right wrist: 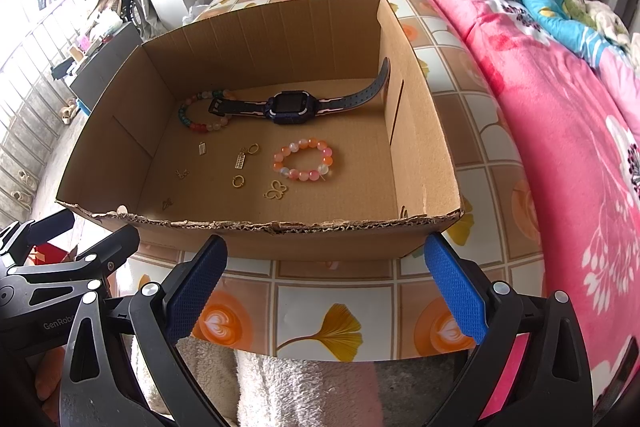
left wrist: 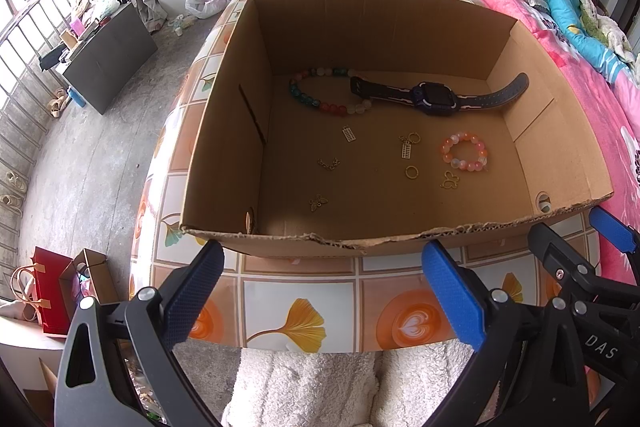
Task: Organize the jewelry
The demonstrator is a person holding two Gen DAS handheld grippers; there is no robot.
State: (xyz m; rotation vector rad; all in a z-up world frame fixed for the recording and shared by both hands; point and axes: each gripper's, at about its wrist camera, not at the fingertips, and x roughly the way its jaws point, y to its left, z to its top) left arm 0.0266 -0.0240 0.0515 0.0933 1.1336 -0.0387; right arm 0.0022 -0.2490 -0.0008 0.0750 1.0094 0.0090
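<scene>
1. Hanging before the near edge of the table (left wrist: 304,323), the left gripper (left wrist: 324,291) has its jaws spread wide with nothing between them.
2. Just to its right, the right gripper (right wrist: 328,291) is likewise agape and empty, short of the box (left wrist: 400,27).
3. The box stands open on the table, its near rim torn.
4. At the back left of its floor lies a long bead bracelet (left wrist: 320,95) of green, red and white beads.
5. A dark watch (left wrist: 436,97) lies across the back; its left strap end overlaps that bracelet, and its right strap end curls up against the right wall.
6. In the middle lie small gold pieces, apart from one another: a chain (left wrist: 328,163), a bar charm (left wrist: 347,134), a butterfly charm (left wrist: 318,203), a second bar charm with a ring (left wrist: 407,147), and a loose ring (left wrist: 411,171).
7. Further right lies a pink bracelet (left wrist: 464,157), with a gold butterfly (left wrist: 450,181) just beside it.
8. A pink bed (right wrist: 560,107) runs along the table's right side.
</scene>
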